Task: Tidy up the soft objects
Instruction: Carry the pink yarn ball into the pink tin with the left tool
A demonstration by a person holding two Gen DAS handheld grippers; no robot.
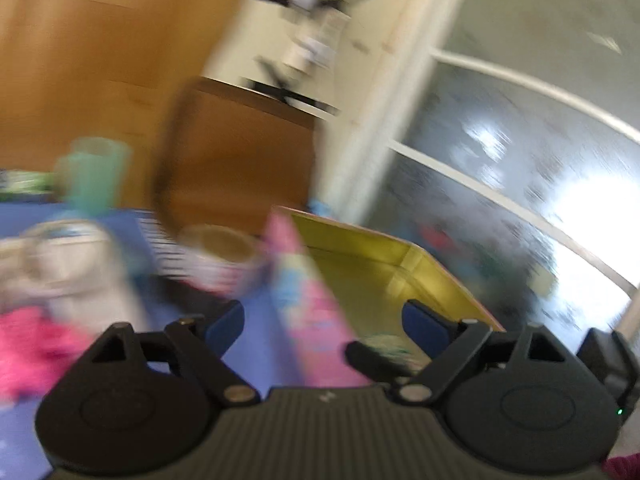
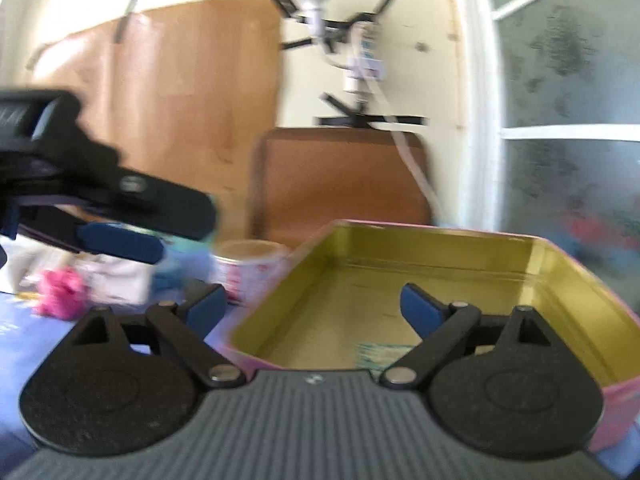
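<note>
A pink tin box with a gold inside [image 2: 420, 280] stands open on the blue cloth; a small teal-white soft piece [image 2: 380, 354] lies on its floor. My right gripper [image 2: 312, 306] is open and empty, its fingers over the box's near wall. My left gripper [image 1: 324, 320] is open and empty, straddling the box's left wall [image 1: 308, 300]; it also shows in the right wrist view [image 2: 120, 240] at the left. A bright pink soft object [image 2: 62, 292] lies at the far left, also in the left wrist view [image 1: 36, 348]. Both views are blurred.
A white cup with pink print [image 2: 250, 268] stands left of the box. A pale bag-like object [image 1: 68, 264] and a green cup [image 1: 96, 172] stand behind. A brown board [image 2: 344, 180] leans on the wall; a window [image 2: 568, 120] is at the right.
</note>
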